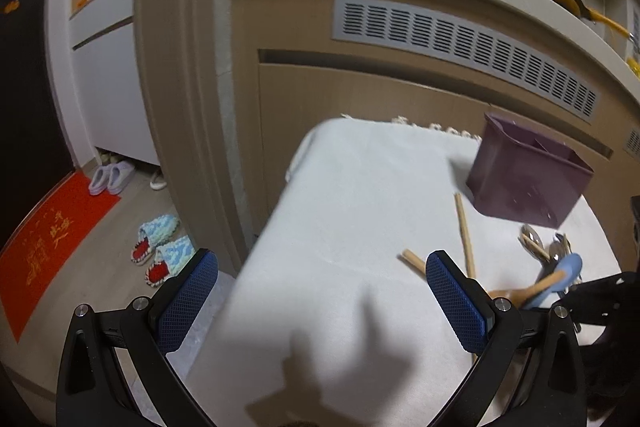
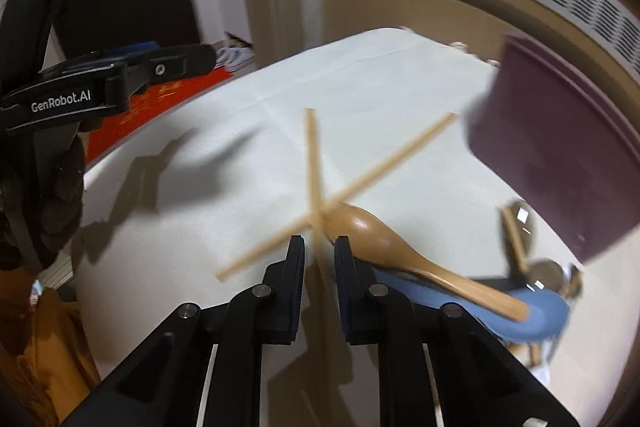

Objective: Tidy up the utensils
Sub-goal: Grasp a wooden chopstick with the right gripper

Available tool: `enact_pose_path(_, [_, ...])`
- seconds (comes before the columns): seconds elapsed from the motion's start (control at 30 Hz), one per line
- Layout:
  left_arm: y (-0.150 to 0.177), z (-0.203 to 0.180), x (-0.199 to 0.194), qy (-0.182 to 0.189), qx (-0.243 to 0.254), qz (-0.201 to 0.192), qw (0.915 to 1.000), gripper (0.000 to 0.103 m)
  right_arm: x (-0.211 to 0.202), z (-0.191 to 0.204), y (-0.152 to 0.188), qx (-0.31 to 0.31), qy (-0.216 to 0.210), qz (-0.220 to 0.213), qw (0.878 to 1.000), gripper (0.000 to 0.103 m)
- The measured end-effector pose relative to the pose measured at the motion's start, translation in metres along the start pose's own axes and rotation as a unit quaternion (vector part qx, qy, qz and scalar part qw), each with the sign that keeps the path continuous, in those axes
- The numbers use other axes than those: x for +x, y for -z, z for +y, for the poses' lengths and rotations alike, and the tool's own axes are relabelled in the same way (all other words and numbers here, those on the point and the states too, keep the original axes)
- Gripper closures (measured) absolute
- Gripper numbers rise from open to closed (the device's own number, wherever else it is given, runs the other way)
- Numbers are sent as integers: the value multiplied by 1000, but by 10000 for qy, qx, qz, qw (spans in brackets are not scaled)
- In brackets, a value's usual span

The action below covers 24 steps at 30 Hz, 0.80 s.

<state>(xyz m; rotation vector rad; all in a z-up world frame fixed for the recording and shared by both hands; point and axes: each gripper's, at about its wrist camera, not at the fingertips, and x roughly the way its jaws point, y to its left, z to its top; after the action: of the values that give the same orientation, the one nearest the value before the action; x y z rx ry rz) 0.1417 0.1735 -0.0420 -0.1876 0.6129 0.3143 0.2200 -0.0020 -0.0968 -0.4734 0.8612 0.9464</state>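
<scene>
Left wrist view: left gripper [image 1: 320, 295] hung above the white-clothed surface [image 1: 360, 187], fingers [image 1: 188, 299] spread wide with only bare cloth between them. Farther back to the right stood a purple holder [image 1: 524, 175] with inner dividers. Two wooden chopsticks [image 1: 466, 239] lay crossed in front of it, one partly hidden behind the right-hand finger. Right of these, a heap of utensils: metal spoons [image 1: 536, 243], a blue spoon [image 1: 560, 275], a wooden spoon [image 1: 536, 289] across it. Slippers [image 1: 160, 247] and a red mat [image 1: 52, 247] on the floor at left.

Right wrist view: right gripper [image 2: 319, 251] pointed down over the same surface [image 2: 240, 131], fingers [image 2: 296, 267] drawn nearly together around one chopstick [image 2: 313, 167]; blur prevented telling whether the pads pressed it. Second chopstick [image 2: 384, 167] crossed the first just ahead of the fingertips. Wooden spoon [image 2: 380, 239] lay just right of the fingers, over the blue spoon [image 2: 540, 319]. Purple holder [image 2: 560, 147] at upper right; left gripper [image 2: 120, 83] at far left.
</scene>
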Motion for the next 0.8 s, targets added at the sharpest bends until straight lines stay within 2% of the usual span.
enact_pose_path(0.33, [6, 8, 5, 216, -193, 114, 9995, 0, 22, -7, -29, 140, -43, 130, 9998, 87])
enact_pose_path(0.47, [7, 6, 5, 271, -201, 134, 9993, 0, 28, 1, -37, -118, 8, 221, 9997, 87])
enact_pose_path(0.6, [6, 6, 3, 393, -185, 166, 9989, 0, 35, 14, -38, -521, 293, 213, 9980, 88])
enact_pose_path(0.63, [6, 5, 3, 433, -163, 184, 9988, 0, 33, 13, -39, -455, 242, 239, 9984, 95])
enact_pose_path(0.7, [7, 1, 0, 537, -84, 166, 9984, 0, 25, 6, -39, -219, 33, 246, 9995, 96])
enact_pose_path(0.8, [9, -12, -4, 740, 158, 109, 9971, 0, 3, -7, -37, 84, -1, 46, 10000, 96])
